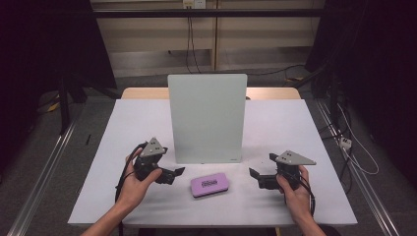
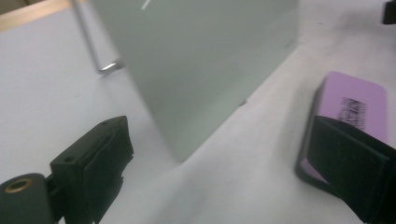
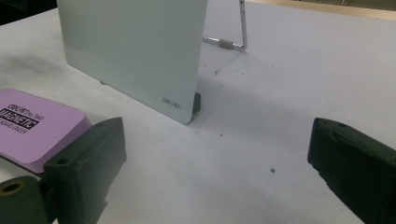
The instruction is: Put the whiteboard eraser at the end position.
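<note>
So I've got my left gripper sitting low over the surface, near its front edge on the left side, jaws spread wide with nothing between them. My right gripper mirrors it over on the right, also near the front edge, jaws wide apart and holding nothing. Both point inward at each other.

Between the two lies the purple eraser, flat on the surface, close to the front edge and about midway along it. It's just beside the left gripper's tips and a little farther from the right one, touching neither. In the right gripper view its label reads MAGNETIC.

Right behind the eraser stands the whiteboard, upright in the middle of the surface, leaning back slightly on a metal stand that shows behind it in the right gripper view. The eraser sits apart from the board's bottom edge.
</note>
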### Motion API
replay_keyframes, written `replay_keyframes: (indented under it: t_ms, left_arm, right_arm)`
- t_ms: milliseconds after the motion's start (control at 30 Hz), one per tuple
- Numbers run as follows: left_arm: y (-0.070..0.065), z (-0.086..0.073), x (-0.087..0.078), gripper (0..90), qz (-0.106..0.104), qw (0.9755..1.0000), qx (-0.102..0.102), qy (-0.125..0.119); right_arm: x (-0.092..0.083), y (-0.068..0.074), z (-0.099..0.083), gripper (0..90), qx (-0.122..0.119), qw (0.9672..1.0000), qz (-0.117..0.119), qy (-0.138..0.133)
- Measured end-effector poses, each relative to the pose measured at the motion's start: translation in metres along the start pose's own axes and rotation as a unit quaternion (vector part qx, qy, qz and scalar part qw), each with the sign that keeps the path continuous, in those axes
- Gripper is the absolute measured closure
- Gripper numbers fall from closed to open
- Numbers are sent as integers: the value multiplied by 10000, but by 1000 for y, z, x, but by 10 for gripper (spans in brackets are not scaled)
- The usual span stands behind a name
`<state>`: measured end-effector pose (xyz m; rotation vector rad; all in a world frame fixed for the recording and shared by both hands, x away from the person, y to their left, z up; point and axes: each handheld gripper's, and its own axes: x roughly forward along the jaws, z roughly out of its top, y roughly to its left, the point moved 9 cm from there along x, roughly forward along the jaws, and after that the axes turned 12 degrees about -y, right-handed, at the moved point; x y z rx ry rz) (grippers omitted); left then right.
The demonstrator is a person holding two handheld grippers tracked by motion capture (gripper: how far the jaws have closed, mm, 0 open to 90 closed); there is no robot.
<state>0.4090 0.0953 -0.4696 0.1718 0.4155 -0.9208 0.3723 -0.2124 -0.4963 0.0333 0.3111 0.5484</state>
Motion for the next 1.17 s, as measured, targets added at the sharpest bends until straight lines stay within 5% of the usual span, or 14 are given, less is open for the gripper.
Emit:
replay_keyframes:
  t_ms: [200, 867, 1000, 1167]
  left_arm:
    - [19, -6, -11, 63, 251, 9993, -243, -158]
    - [30, -30, -45, 61, 426, 9964, -573, -461]
    - [31, -34, -50, 58, 530, 9965, -453, -456]
    - [36, -36, -50, 59, 671, 9940, -699, -507]
  right_arm:
    - [-1, 0, 0, 47, 24, 10000, -25, -2]
    - [-8, -3, -4, 47, 37, 9999, -130, 35]
    - [-10, -3, -4, 48, 60, 9999, -149, 36]
    - [-9, -4, -4, 47, 77, 9998, -151, 52]
